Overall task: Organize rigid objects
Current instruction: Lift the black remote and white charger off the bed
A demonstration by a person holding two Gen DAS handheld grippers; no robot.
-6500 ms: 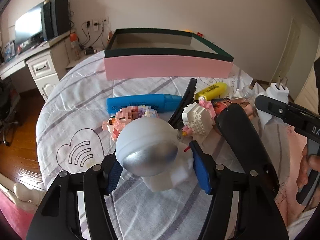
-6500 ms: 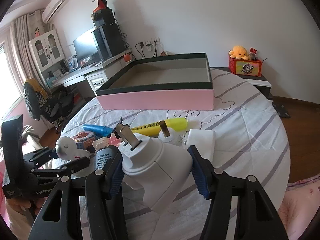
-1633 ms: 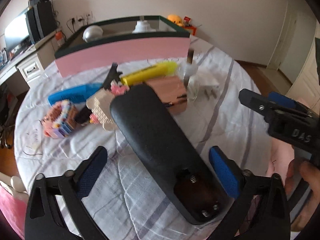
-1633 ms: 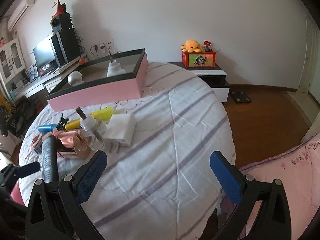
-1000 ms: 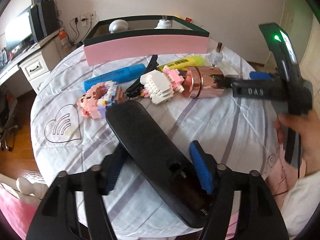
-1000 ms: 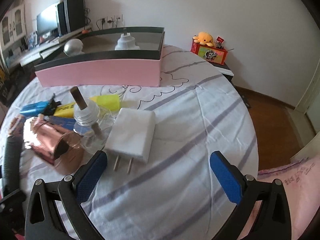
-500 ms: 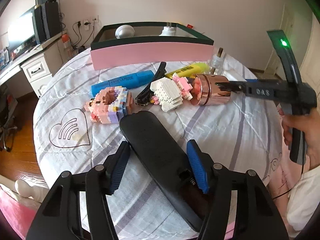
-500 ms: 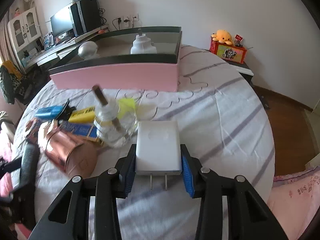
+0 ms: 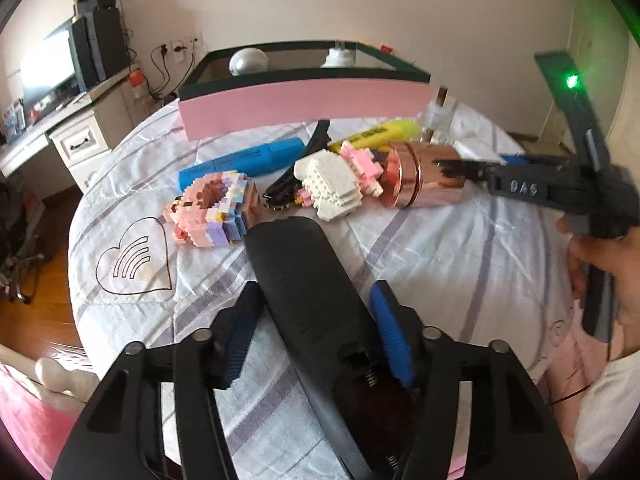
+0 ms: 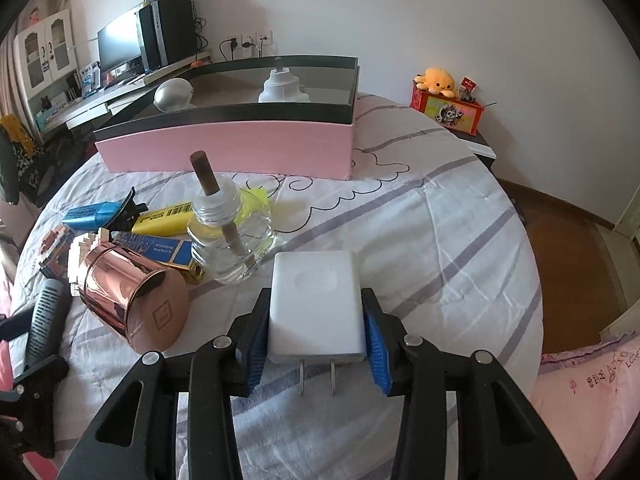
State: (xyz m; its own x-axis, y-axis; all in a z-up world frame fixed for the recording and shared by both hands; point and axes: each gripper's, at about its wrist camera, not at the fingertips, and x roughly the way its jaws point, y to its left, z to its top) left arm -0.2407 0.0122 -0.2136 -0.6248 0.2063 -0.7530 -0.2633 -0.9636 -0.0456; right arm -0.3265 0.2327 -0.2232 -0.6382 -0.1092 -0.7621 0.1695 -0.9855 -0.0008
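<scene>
Left hand-held gripper [image 9: 316, 336] pointed steeply down at the striped surface [image 9: 460, 248], its blue pads [image 9: 390, 334] straddling the black remote [image 9: 308, 292]; jaws were closing, left pad against the remote's edge, right pad looked just short of contact, hard to confirm. The remote's near end, with an open battery bay and springs, was partly hidden in shadow between the fingers. Right hand-held gripper [image 10: 316, 340] was angled down likewise, jaws easing slightly apart but both pads pressed on the white plug adapter [image 10: 316, 300], prongs toward the camera, lying on the surface [image 10: 440, 240]. From the left wrist view, the right tool's fingers were blurred and hidden behind the copper tin [image 9: 424, 180]; only part of the person's hand [image 9: 608, 264] showed at the frame edge. The pink box [image 10: 224, 148] at the far side held a silver-domed object [image 10: 174, 96] and a white plug-in unit [image 10: 282, 88], their lower parts cut off by the box wall.
</scene>
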